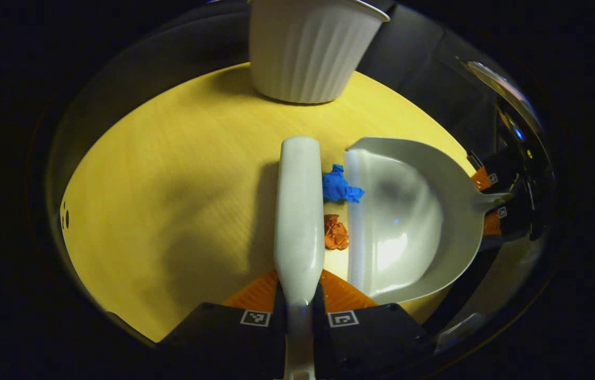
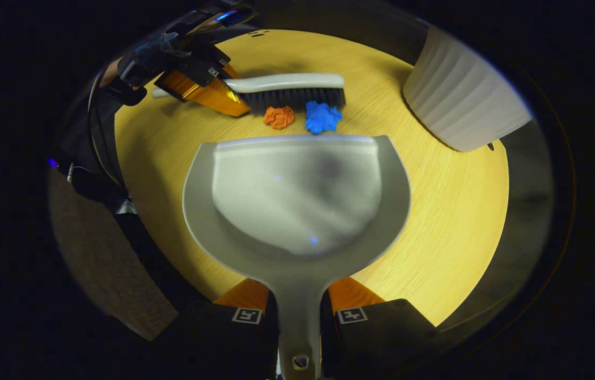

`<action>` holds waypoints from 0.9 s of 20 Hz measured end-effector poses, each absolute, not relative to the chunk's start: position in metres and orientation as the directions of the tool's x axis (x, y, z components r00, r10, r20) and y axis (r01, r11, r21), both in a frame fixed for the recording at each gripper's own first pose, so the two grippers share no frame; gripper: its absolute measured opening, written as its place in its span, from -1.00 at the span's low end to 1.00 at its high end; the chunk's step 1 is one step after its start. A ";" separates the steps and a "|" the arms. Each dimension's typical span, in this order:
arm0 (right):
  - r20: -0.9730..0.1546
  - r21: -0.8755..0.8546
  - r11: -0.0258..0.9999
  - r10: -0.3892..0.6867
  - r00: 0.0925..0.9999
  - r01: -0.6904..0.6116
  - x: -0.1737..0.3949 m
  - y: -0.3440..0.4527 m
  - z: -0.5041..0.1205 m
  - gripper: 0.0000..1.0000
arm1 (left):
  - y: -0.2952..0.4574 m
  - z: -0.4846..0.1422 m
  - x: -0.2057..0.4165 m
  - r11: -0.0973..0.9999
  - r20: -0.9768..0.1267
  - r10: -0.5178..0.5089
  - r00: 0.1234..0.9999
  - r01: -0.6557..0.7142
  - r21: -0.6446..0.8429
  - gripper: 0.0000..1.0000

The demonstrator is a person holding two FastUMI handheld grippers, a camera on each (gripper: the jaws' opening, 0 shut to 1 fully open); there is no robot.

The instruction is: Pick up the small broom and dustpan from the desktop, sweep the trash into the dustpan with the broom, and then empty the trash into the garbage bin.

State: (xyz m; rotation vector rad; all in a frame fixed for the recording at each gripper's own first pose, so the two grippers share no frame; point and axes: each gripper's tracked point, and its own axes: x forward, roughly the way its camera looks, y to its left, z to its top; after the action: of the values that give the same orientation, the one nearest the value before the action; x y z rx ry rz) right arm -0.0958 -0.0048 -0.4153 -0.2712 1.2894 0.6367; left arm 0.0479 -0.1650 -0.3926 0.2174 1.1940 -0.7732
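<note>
Left gripper grips the broom, right gripper clamps the dustpan. Both trash wads sit between bristles and pan lip, broom lying parallel to that lip.

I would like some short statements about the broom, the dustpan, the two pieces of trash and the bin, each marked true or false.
1. The left gripper holds the broom by its handle. True.
2. The blue scrap already lies inside the dustpan. False: it lies on the table, just before the pan's front edge.
3. The orange scrap lies between the broom's bristles and the dustpan. True.
4. The white bin lies tipped on its side. False: it stands upright.
5. The right gripper is open and empty. False: it grips the dustpan's handle.
</note>
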 end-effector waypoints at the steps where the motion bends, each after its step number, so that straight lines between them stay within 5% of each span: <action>1: -0.945 0.160 0.802 0.293 0.145 -0.576 -0.096 -0.004 -0.417 -0.27 | -0.170 -0.390 0.042 0.718 -0.888 -0.440 0.133 0.646 -0.259 -0.54; 6: -0.928 0.157 0.816 0.315 0.201 -0.556 -0.097 0.002 -0.422 -0.27 | -0.194 -0.375 0.021 0.712 -0.862 -0.499 0.084 0.607 -0.353 -0.51; 18: -0.912 0.115 0.957 0.208 0.353 -0.268 -0.091 -0.009 -0.404 -0.26 | -0.065 -0.312 0.036 0.905 -0.871 -0.339 0.356 0.375 -0.199 -0.53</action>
State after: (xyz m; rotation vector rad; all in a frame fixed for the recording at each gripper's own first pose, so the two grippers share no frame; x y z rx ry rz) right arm -0.0912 -0.0085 -0.4038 -0.0578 1.1699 0.3081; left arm 0.0358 -0.0651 -0.3124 0.0364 1.1157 -0.4610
